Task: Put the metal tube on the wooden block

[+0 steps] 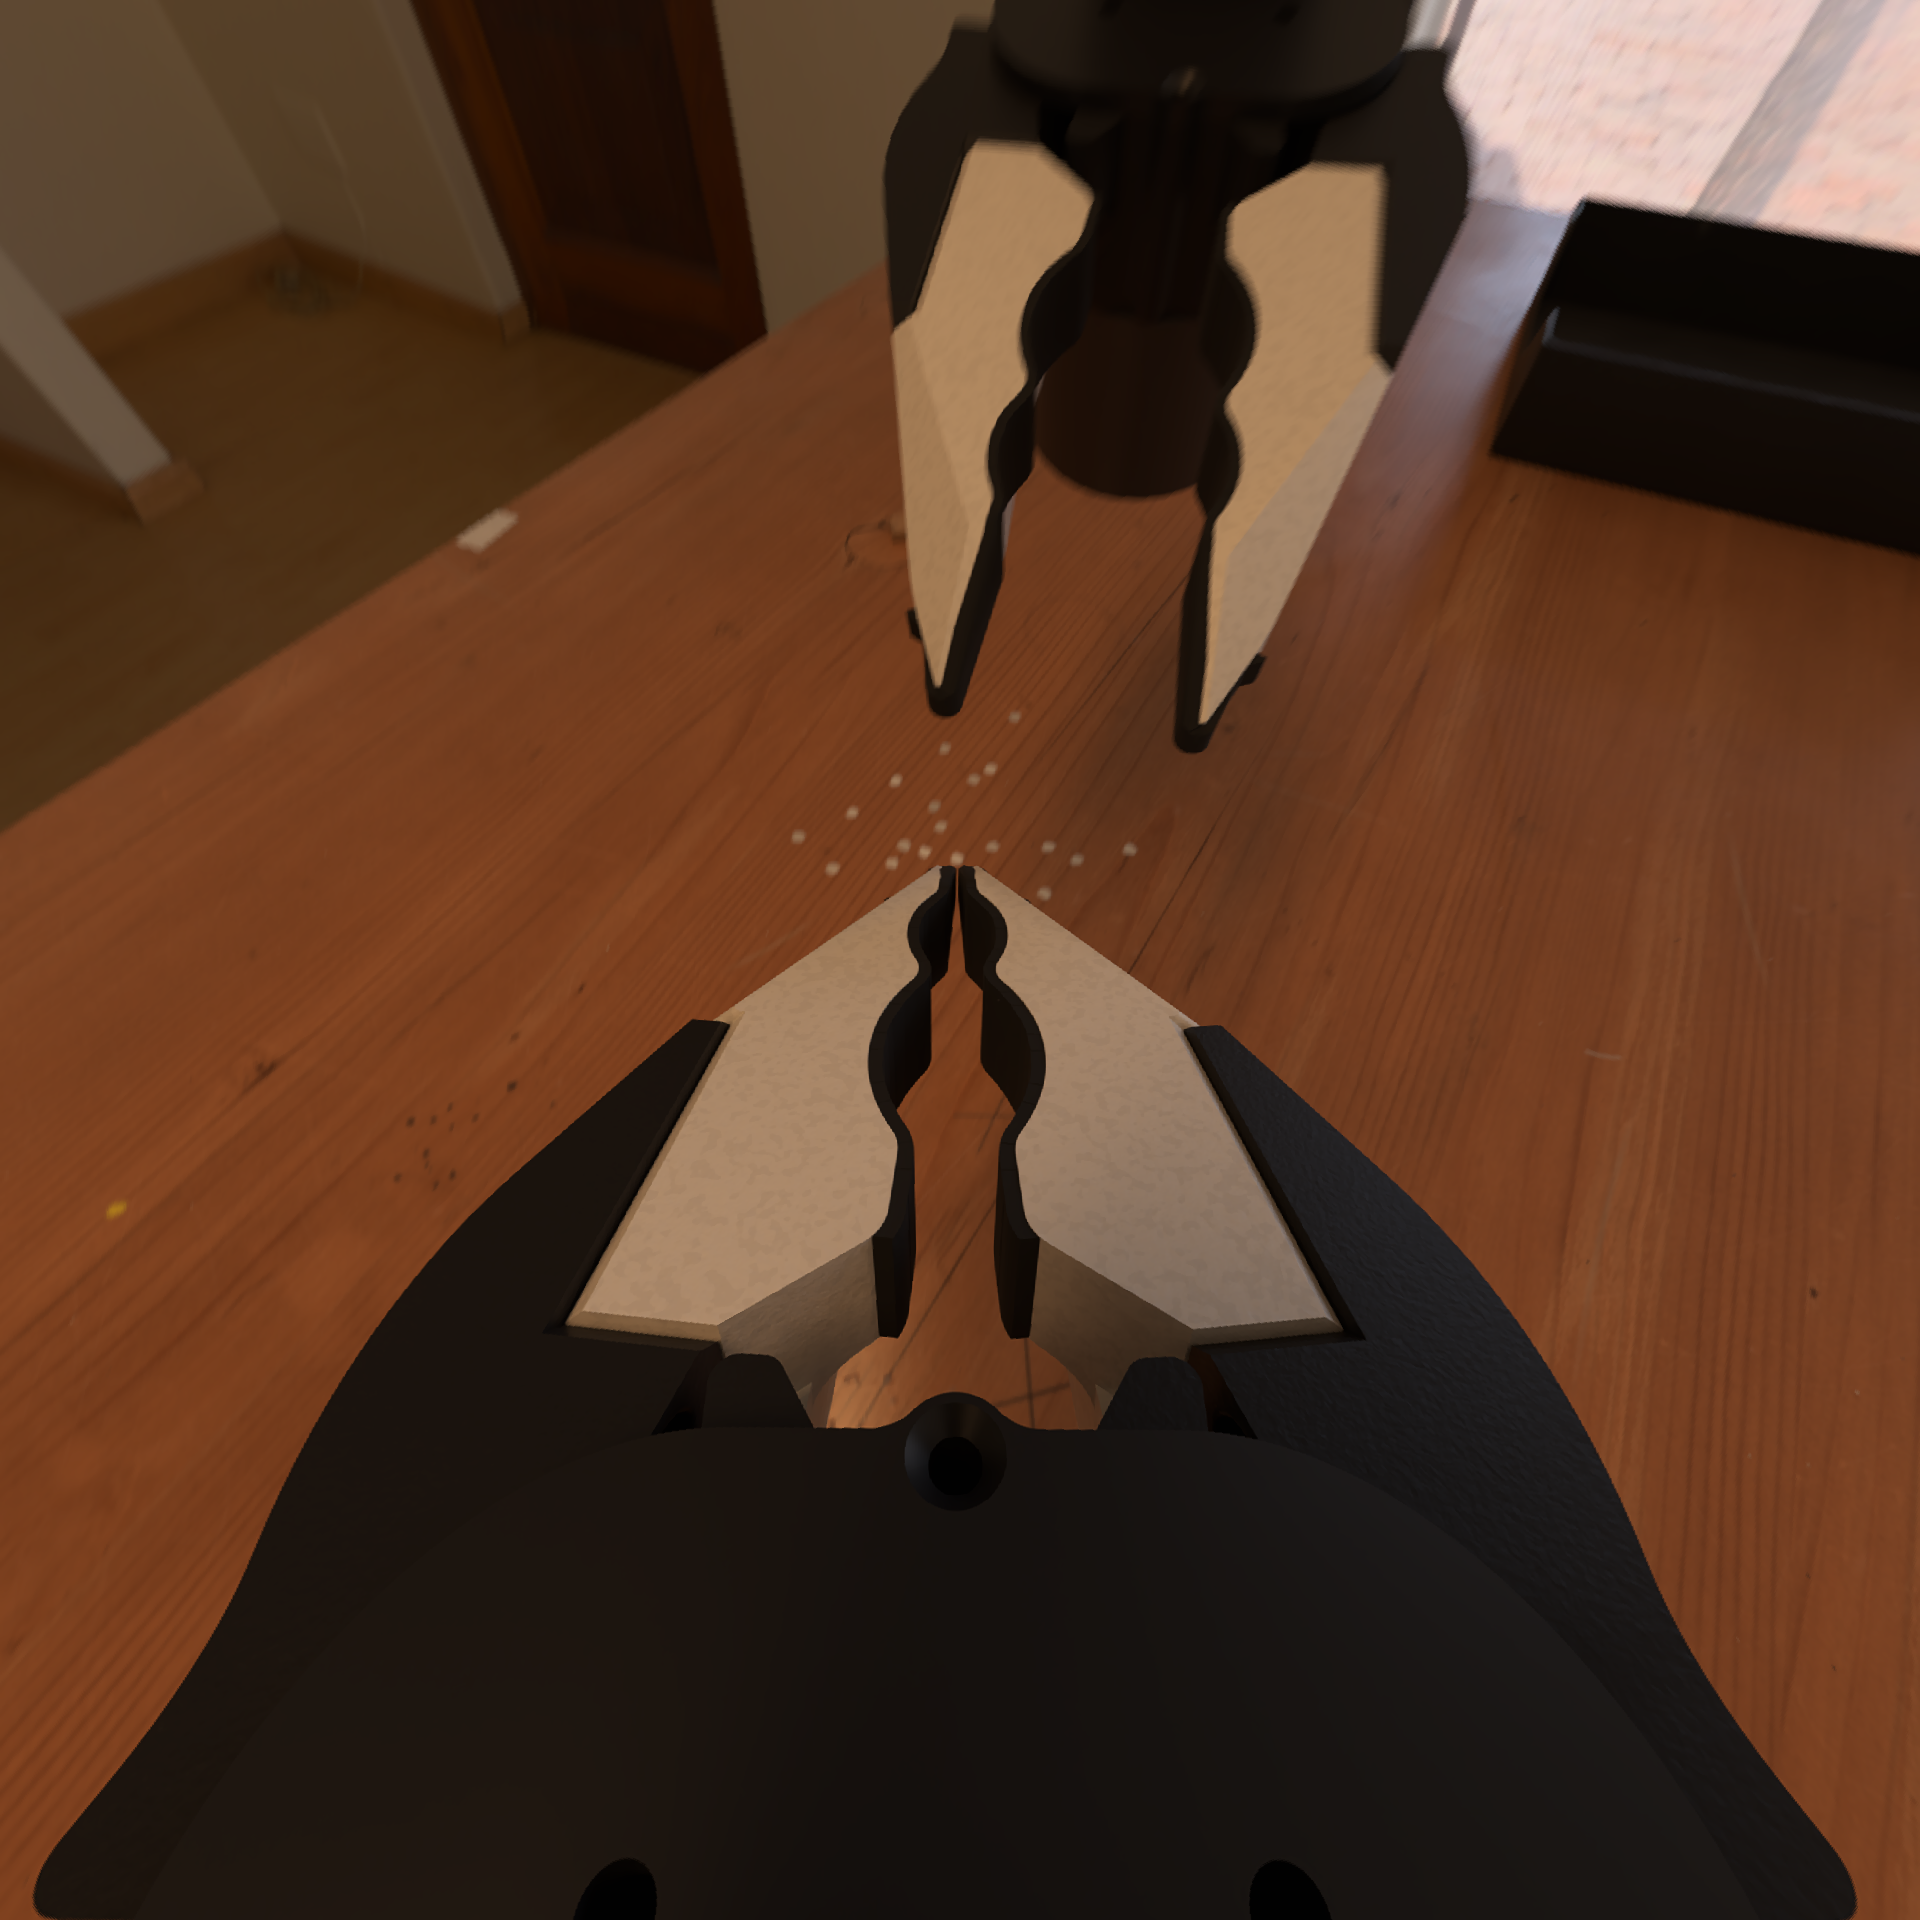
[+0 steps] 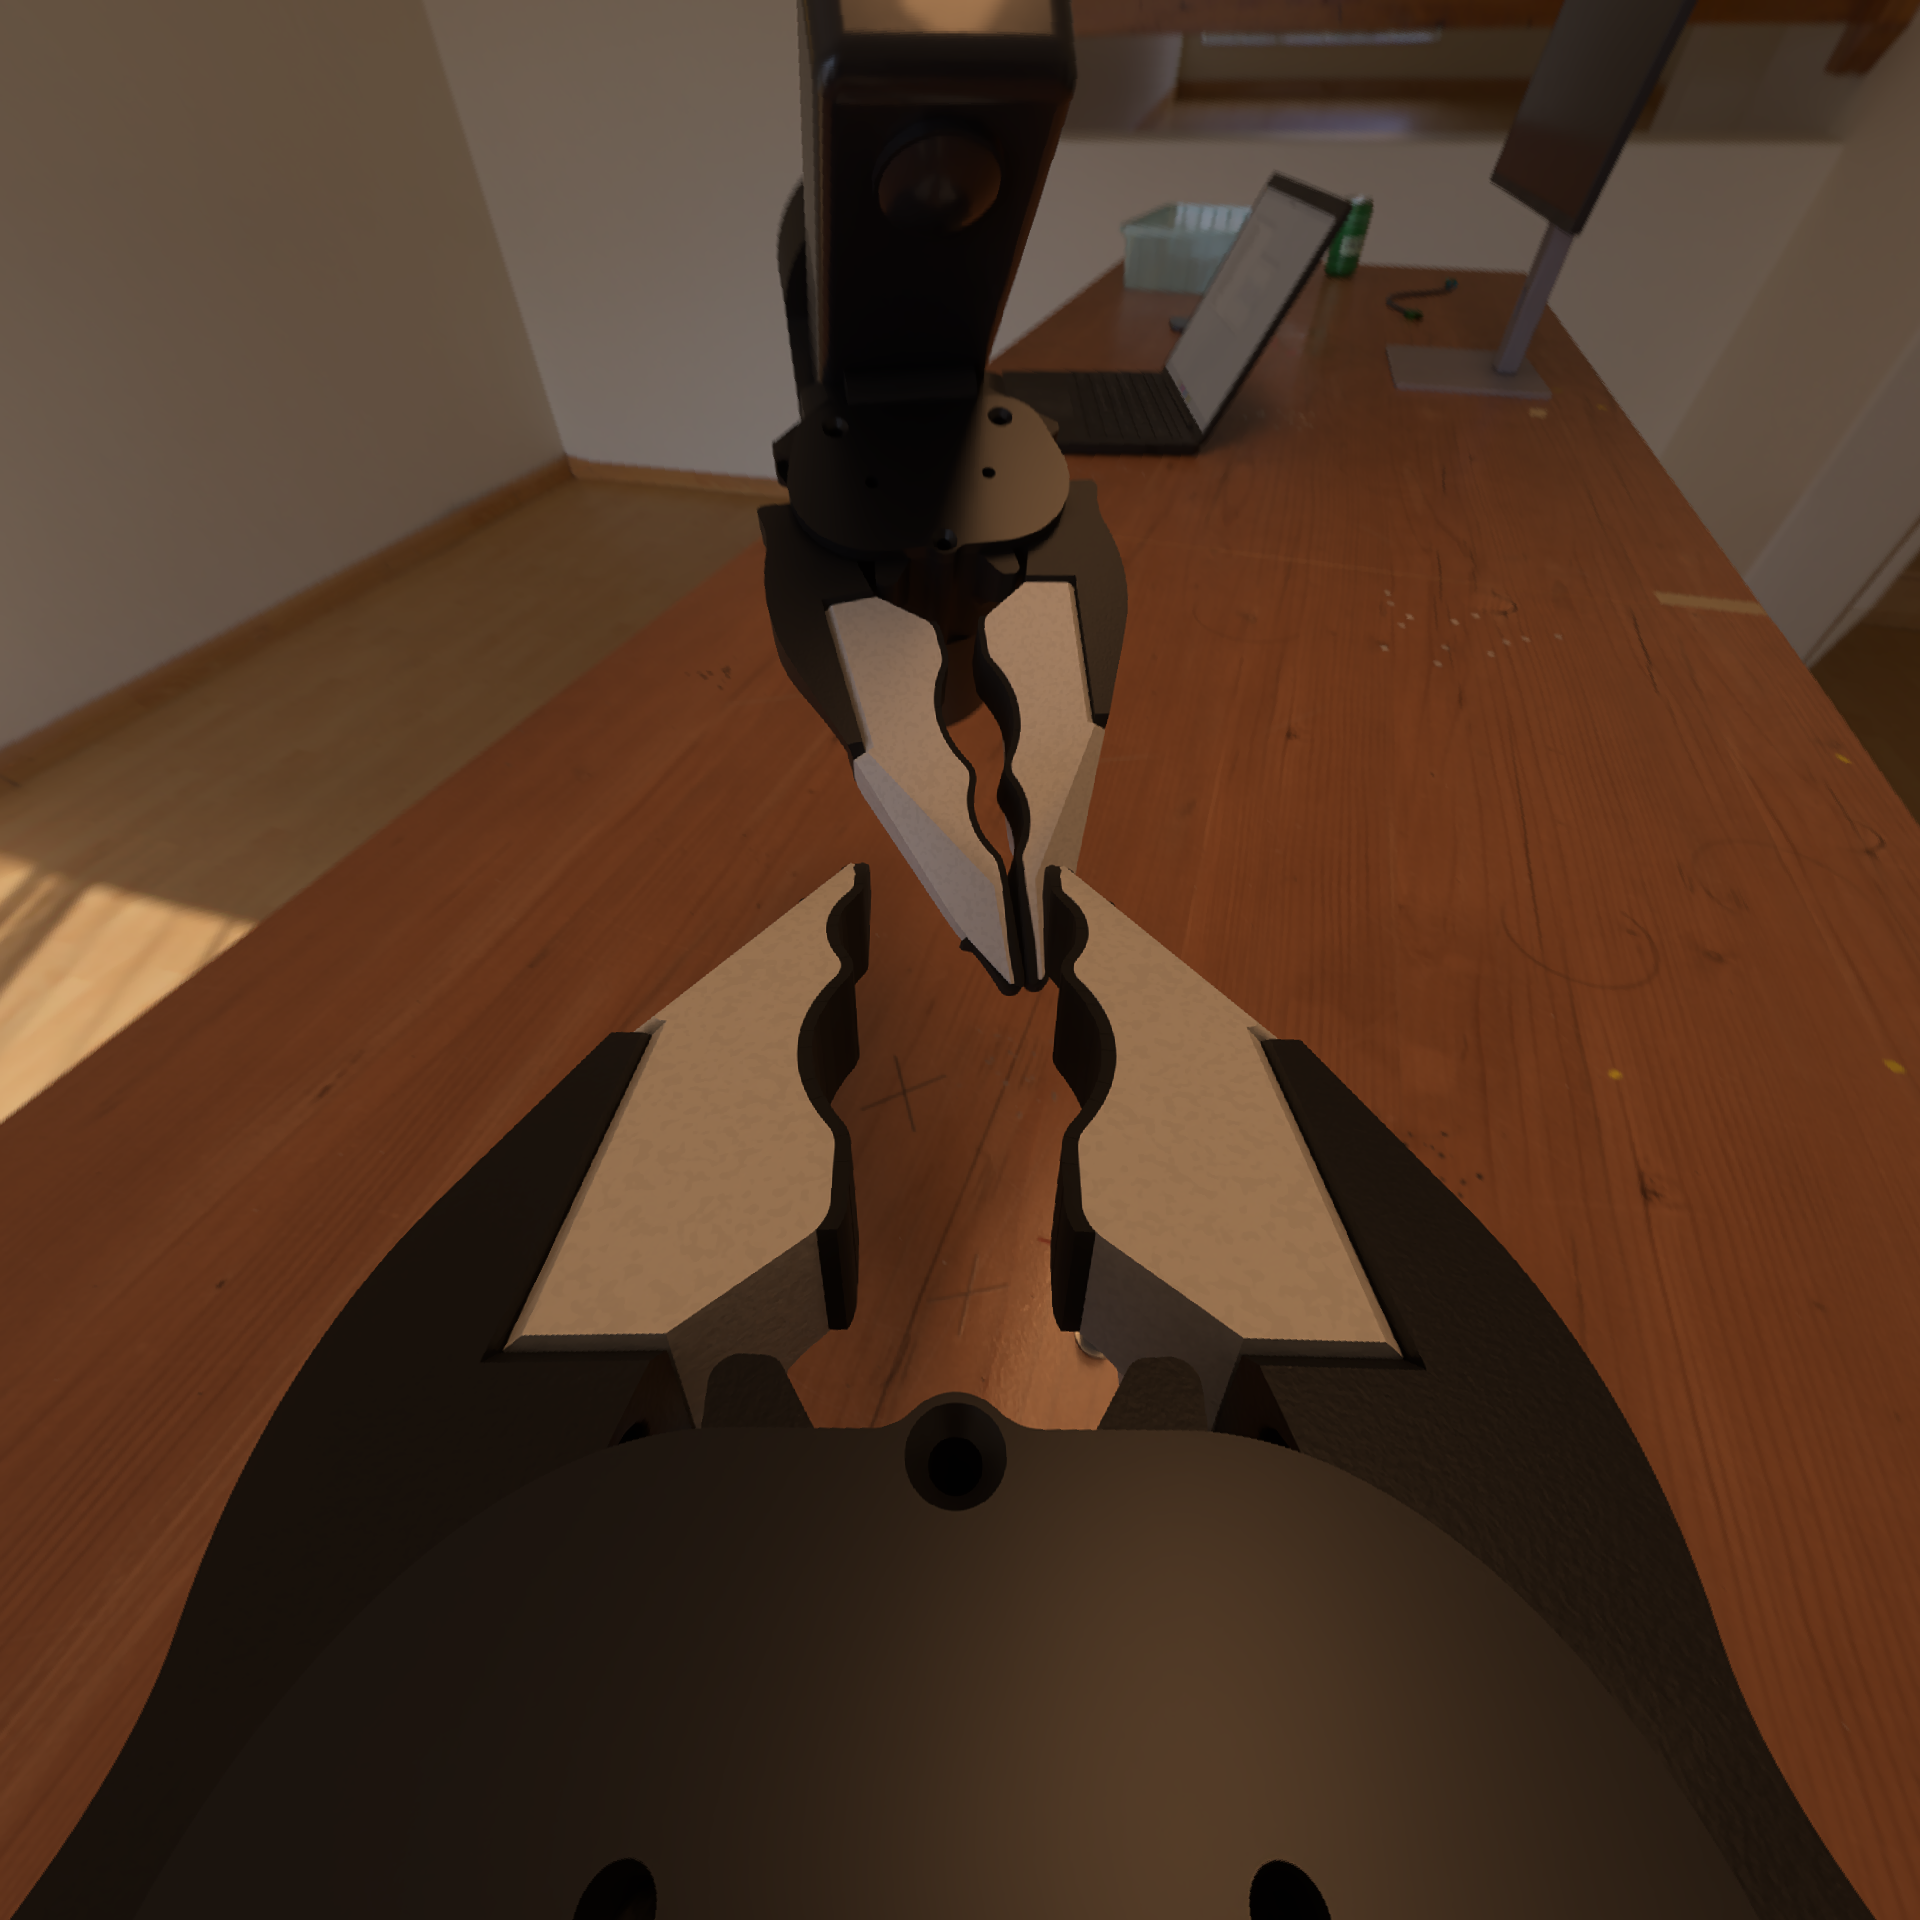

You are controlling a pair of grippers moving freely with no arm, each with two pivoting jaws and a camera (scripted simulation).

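Left gripper (image 1: 956,878): tan-padded jaws pressed together, empty. Right gripper (image 2: 956,883): jaws parted, empty. Neither metal tube nor wooden block is visible beyond either fingertip pair; search the brown wooden table (image 1: 1558,1039) before closing.

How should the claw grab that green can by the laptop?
Take the green can around its round middle, coming level from its right, probably: it stands upright, and the open laptop crowds its left. The right gripper is open.
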